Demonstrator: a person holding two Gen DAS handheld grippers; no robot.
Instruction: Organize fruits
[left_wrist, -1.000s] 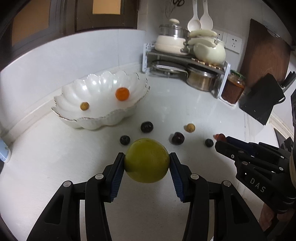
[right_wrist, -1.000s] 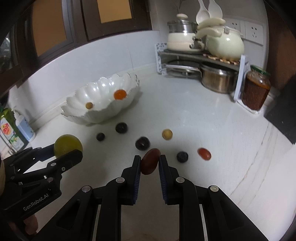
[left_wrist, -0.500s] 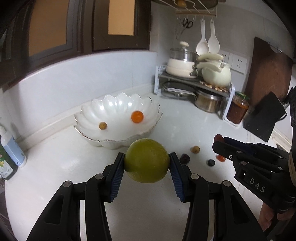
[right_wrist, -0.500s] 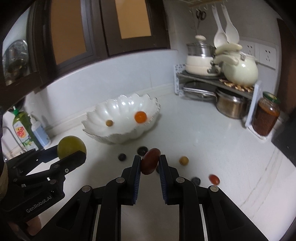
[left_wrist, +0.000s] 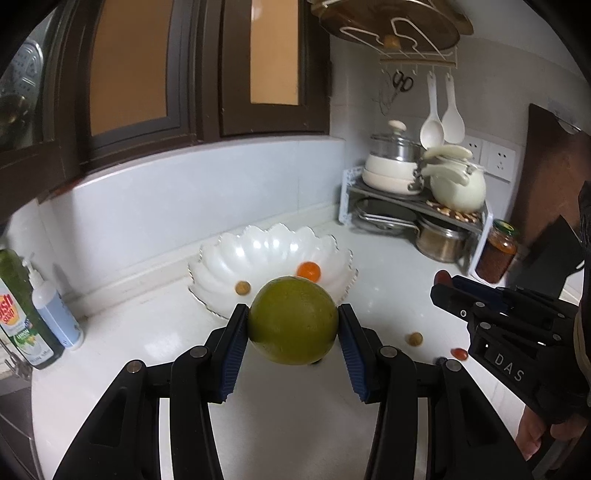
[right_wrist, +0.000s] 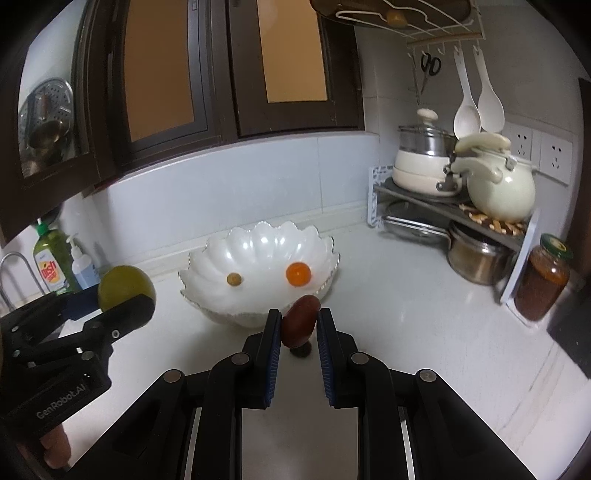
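Note:
My left gripper (left_wrist: 292, 325) is shut on a large green round fruit (left_wrist: 291, 319), held in the air in front of the white scalloped bowl (left_wrist: 229, 258). My right gripper (right_wrist: 298, 328) is shut on a small dark red oval fruit (right_wrist: 300, 319), also lifted before the bowl (right_wrist: 207, 258). Inside the bowl lie an orange fruit (right_wrist: 297, 273) and a small tan fruit (right_wrist: 234, 278). On the counter stay a tan fruit (left_wrist: 414, 338), a red one (left_wrist: 460, 353) and a dark one (right_wrist: 300, 350), partly hidden by the fingers. Each gripper shows in the other's view: the right (left_wrist: 441, 286), the left (right_wrist: 127, 295).
A shelf rack (right_wrist: 443, 210) with pots and a cream kettle fills the back right corner, with a jar (right_wrist: 541, 282) beside it. Soap bottles (left_wrist: 33, 314) stand at the left near a tap (right_wrist: 11, 273). Dark cabinets hang above; spoons hang on the wall.
Both grippers have risen with their fruits and tilted up, so the bowl and loose fruits sit lower in view and more of the cabinets shows. Both grips held.

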